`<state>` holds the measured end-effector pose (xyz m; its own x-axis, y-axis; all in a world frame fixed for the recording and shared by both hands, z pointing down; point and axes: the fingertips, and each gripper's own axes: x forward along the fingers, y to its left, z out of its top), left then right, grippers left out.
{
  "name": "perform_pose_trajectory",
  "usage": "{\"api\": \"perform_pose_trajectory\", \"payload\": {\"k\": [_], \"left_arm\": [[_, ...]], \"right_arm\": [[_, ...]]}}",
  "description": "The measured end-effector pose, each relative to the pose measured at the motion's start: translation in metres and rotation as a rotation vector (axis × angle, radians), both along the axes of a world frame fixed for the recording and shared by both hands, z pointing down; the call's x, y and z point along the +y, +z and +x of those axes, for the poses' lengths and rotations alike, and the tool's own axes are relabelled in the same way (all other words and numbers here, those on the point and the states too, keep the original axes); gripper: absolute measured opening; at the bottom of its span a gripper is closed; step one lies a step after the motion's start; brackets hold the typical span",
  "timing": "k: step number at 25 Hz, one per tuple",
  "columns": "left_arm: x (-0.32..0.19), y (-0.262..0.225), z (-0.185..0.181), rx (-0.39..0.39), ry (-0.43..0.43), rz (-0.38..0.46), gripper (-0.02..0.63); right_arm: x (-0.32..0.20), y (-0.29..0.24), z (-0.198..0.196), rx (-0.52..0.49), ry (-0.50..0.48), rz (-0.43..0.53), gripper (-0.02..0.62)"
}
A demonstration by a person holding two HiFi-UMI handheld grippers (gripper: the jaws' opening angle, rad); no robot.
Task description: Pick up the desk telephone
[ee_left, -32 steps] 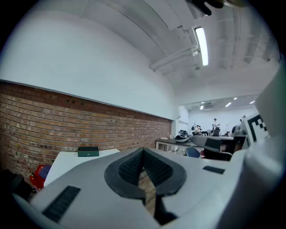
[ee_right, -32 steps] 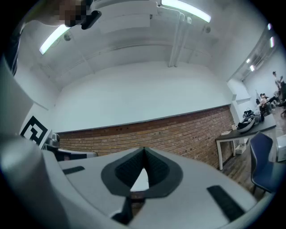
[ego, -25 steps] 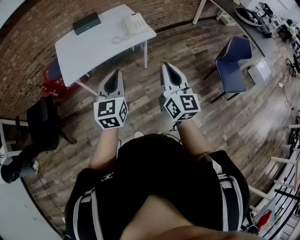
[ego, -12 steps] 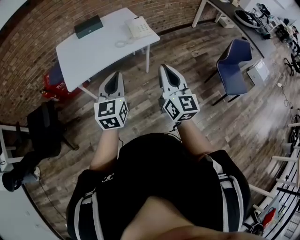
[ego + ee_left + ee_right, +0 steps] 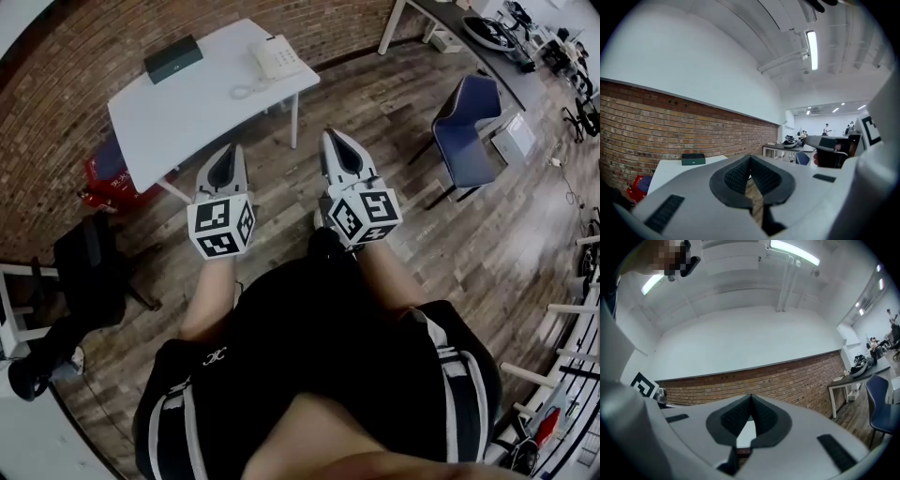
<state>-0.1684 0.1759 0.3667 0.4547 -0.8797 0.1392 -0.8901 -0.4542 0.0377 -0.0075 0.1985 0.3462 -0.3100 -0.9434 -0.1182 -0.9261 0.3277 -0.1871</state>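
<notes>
**White desk (image 5: 178,117) on a wood-plank floor (image 5: 281,225), brick wall (image 5: 56,66) behind**

**Surface.** One rectangular white top on thin white legs, with its far side near the brick wall.
- Desk telephone (image 5: 277,56): pale, at the top's far right corner as the head view shows it.
- Coiled cord (image 5: 246,89): pale, lying on the top just beside the telephone, toward the near edge.
- Dark green box (image 5: 173,58): flat and oblong, at the far left part of the top, well apart from the telephone. It also shows in the left gripper view, against the brick.

**Room.**
- The floor is brown planks of mixed tone.
- The brick runs as a low band, with plain white wall above it.
- Strip lights (image 5: 812,44) hang on the ceiling.
- A red item (image 5: 98,178) sits under the desk's left end; what it is cannot be told.
- A blue chair (image 5: 469,122) stands to the desk's right, well apart from it.
- A black seat (image 5: 89,253) stands at the left of the floor.
- A dark-topped table (image 5: 450,14) with white legs stands at the far right, with clutter beyond it.

**Grippers.**
- The left gripper (image 5: 228,150) and right gripper (image 5: 336,139) are held side by side over the floor, short of the desk's near edge.
- Both point toward the desk.
- Each has its jaws pressed together with nothing between them.
- The telephone lies well apart from both.
</notes>
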Motion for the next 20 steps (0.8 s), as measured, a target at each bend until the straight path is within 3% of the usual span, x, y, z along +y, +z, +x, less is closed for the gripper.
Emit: {"api": "perform_pose_trajectory", "payload": {"k": [9,20], "left_arm": [[-0.052,0.004,0.012,-0.006,0.004,0.014,0.002],[-0.152,0.022,0.036,-0.009,-0.018,-0.004,0.002]], "right_arm": [[-0.062,0.012,0.006,-0.010,-0.031,-0.001,-0.002],[-0.169,0.027,0.033,-0.023,-0.041,-0.011,-0.002]]}}
